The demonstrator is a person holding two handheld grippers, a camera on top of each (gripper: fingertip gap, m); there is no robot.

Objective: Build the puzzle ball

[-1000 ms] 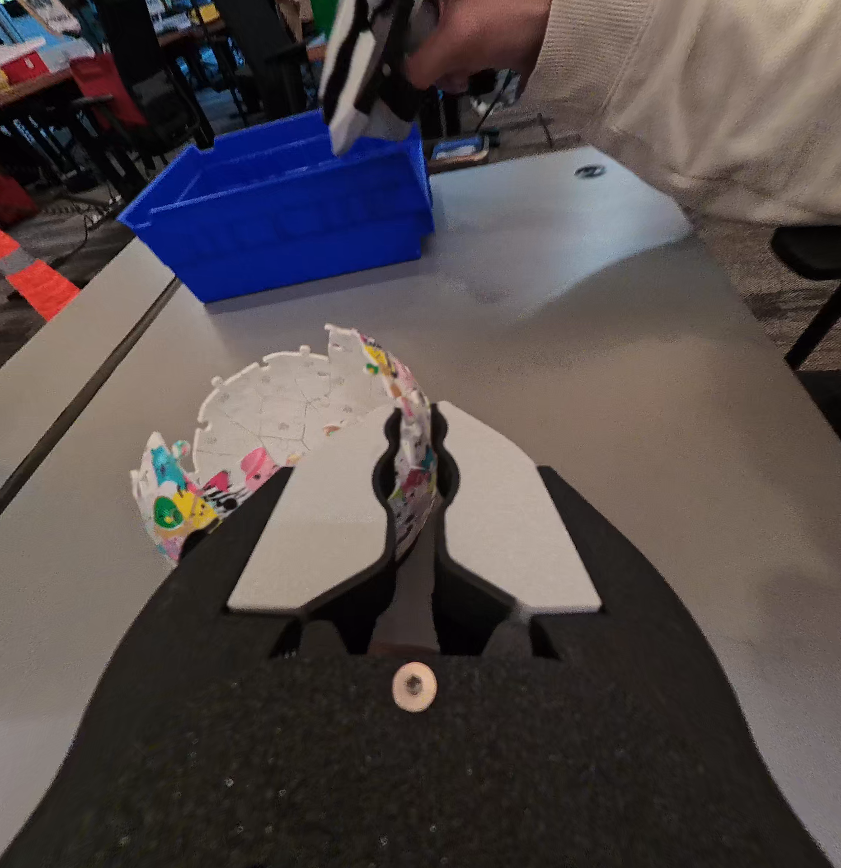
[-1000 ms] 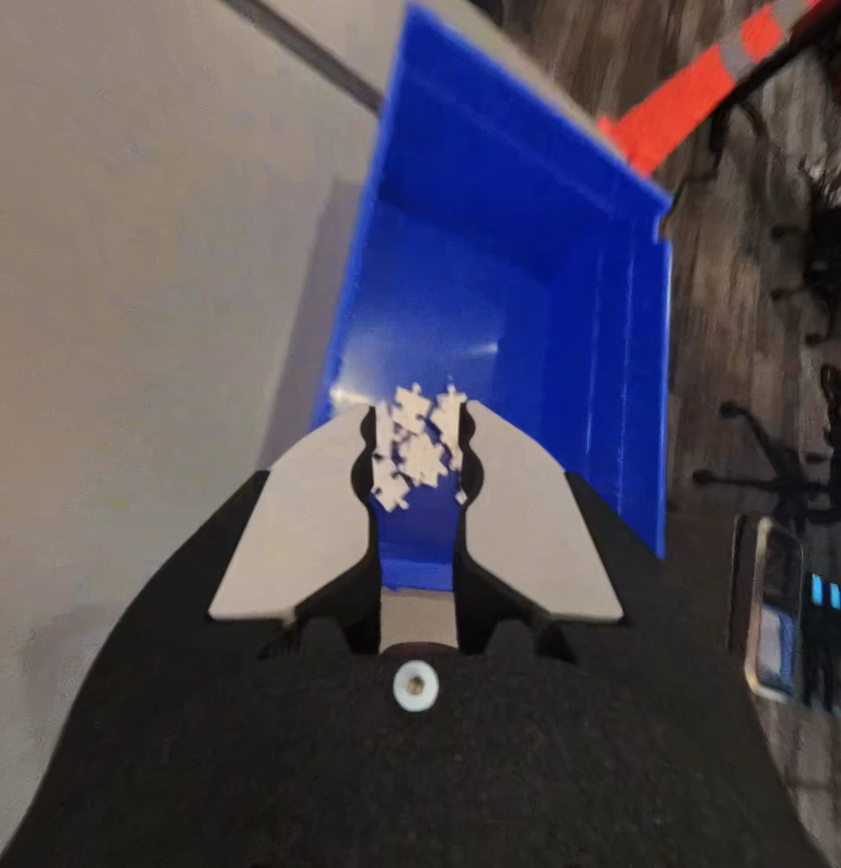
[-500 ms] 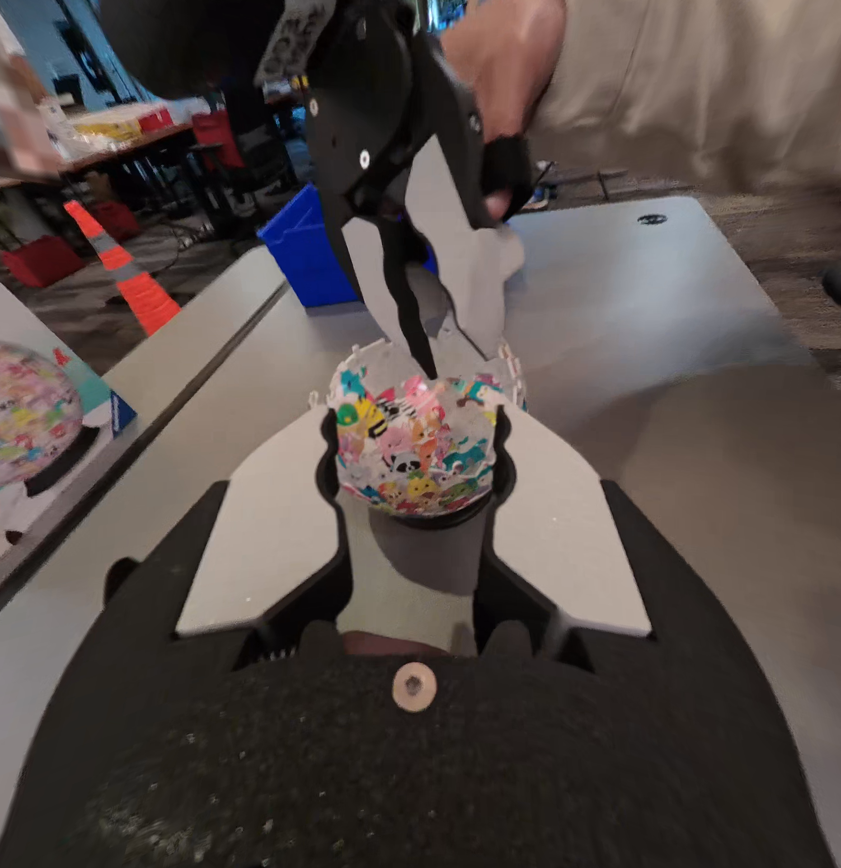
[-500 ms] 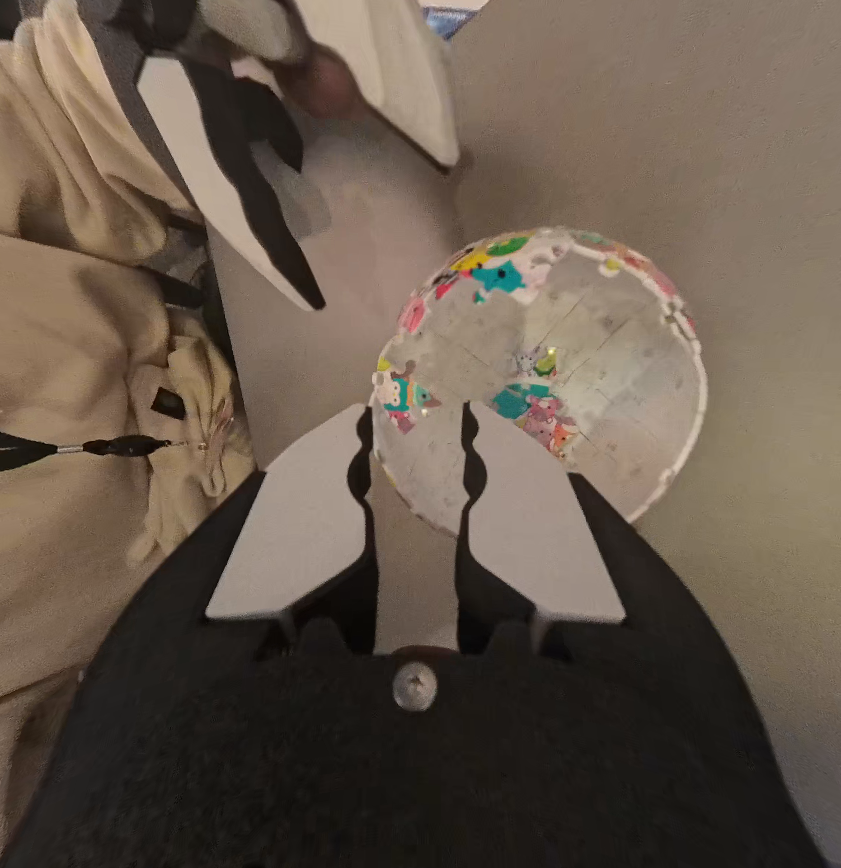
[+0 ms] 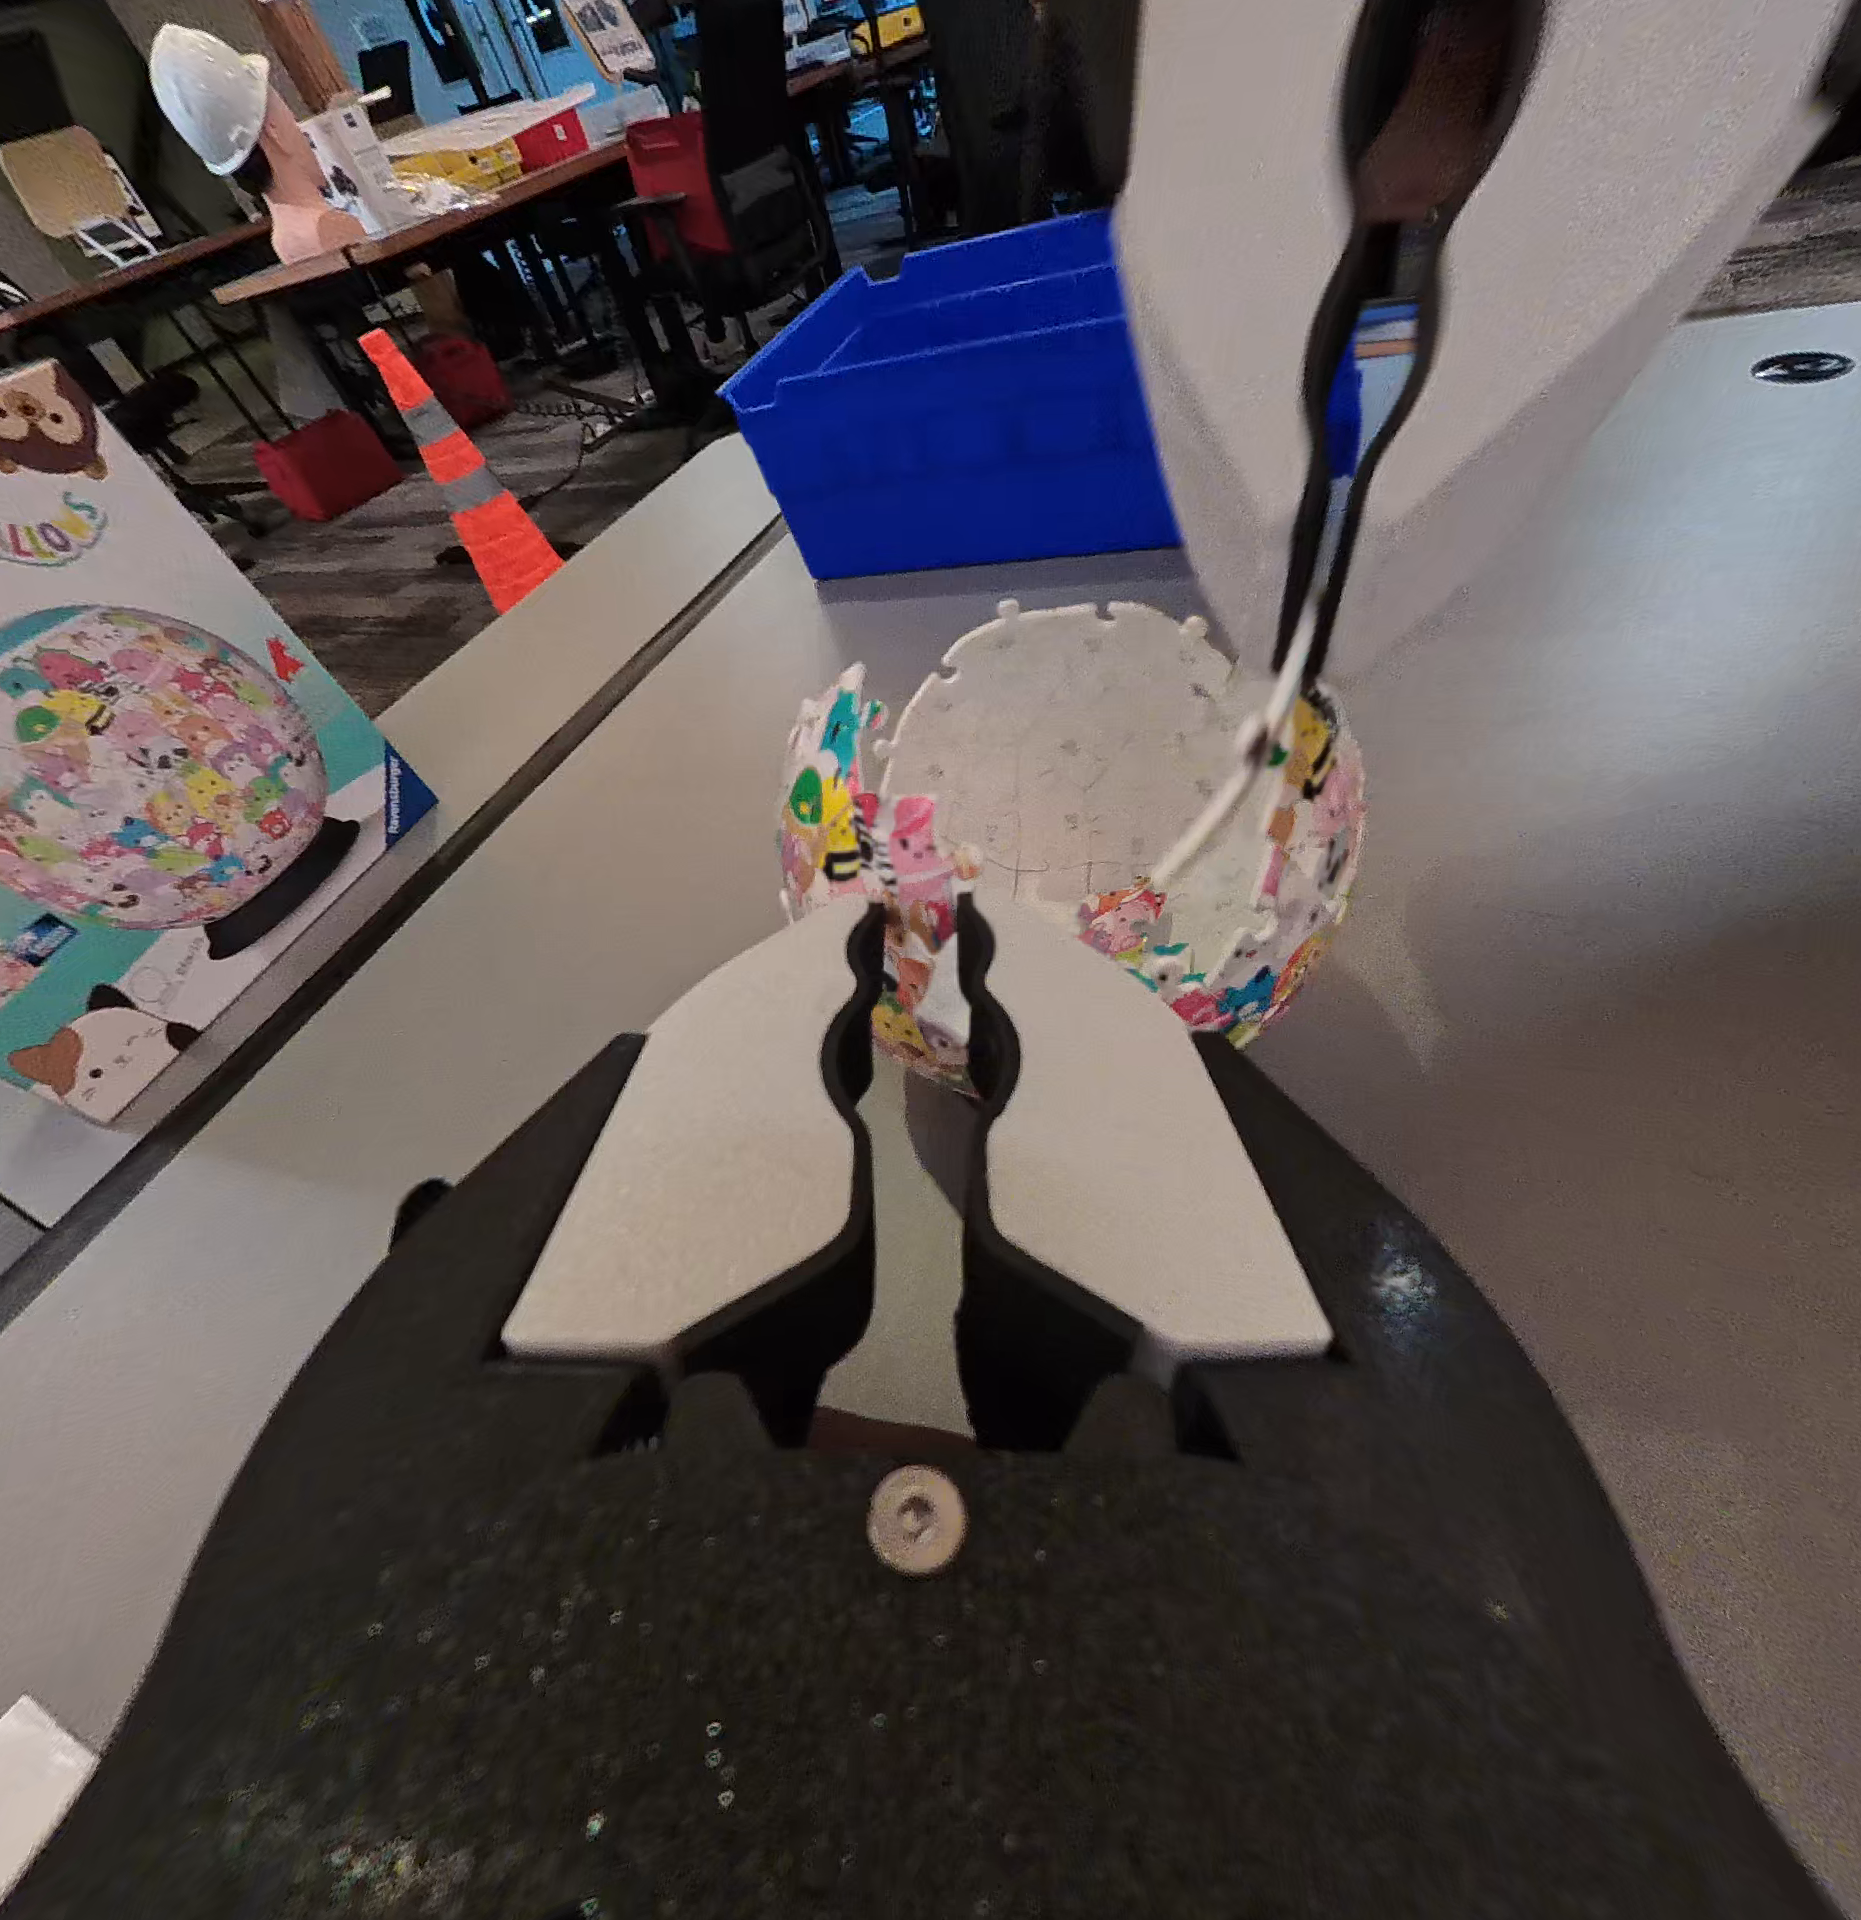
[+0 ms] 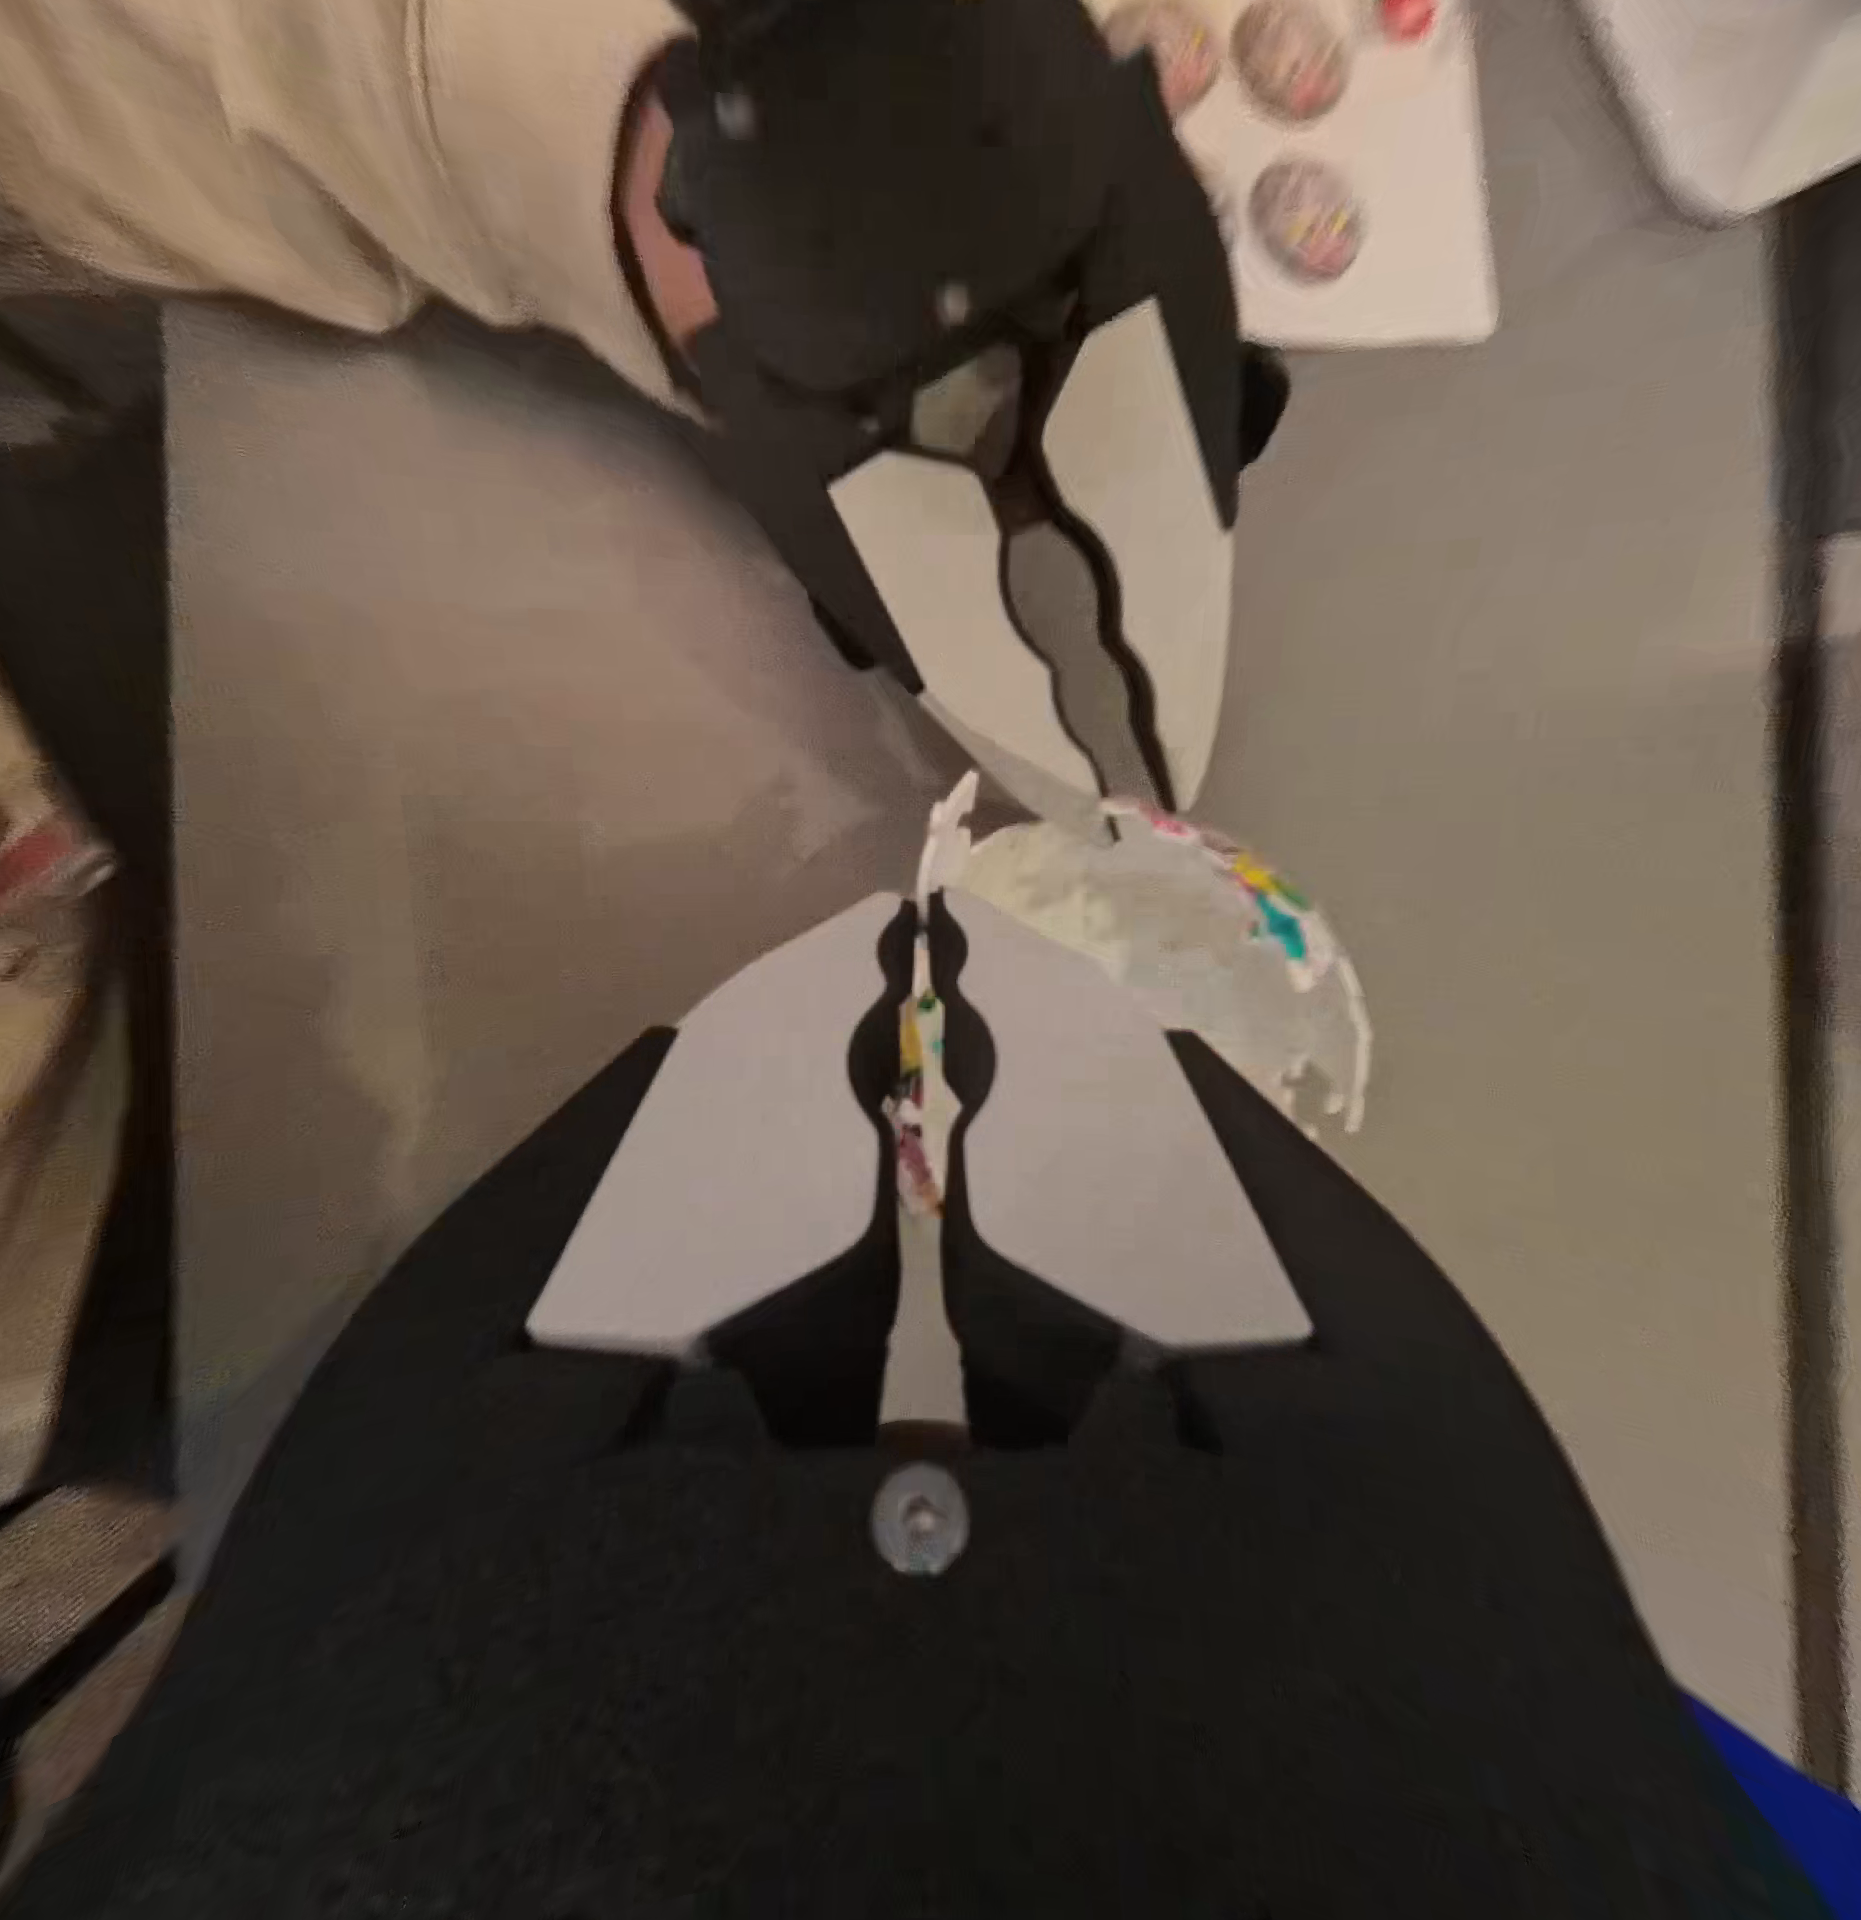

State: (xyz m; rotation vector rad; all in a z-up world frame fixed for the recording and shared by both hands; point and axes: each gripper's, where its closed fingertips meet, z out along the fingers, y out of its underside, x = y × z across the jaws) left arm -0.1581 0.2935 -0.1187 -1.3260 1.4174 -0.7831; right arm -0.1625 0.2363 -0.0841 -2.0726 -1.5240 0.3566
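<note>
Left wrist view: left gripper [image 5: 918, 914] at lower centre, fingers nearly together, pinching the near wall of the ball [image 5: 1071, 831]. Half-built, open like a bowl, white inside, cartoon print outside, sitting mid-frame on the grey table [image 5: 1580, 935]. Right gripper [image 5: 1295, 665] coming down from the upper right, tips clamped on the ball's far right rim, its broad white finger hiding part of the blue bin [image 5: 957, 416] behind. At left, the puzzle box [image 5: 147, 748] on a second table, across a dark seam. Farther back, an orange cone [image 5: 469, 478] on the floor, desks, a white hard hat [image 5: 209, 94].

Right wrist view, blurred: right gripper [image 6: 924, 914] at centre, fingers pressed almost shut on a thin edge of the ball [image 6: 1196, 935], which curves away to the right, pale inside facing the camera. Left gripper [image 6: 1123, 800] reaching in from the top, tips meeting the ball's upper rim; whether gripping there, cannot tell from this angle. Cream sleeve [image 6: 313, 156] at upper left. White box [image 6: 1352, 177] at upper right. Sliver of blue bin [image 6: 1799, 1829] at lower right.
</note>
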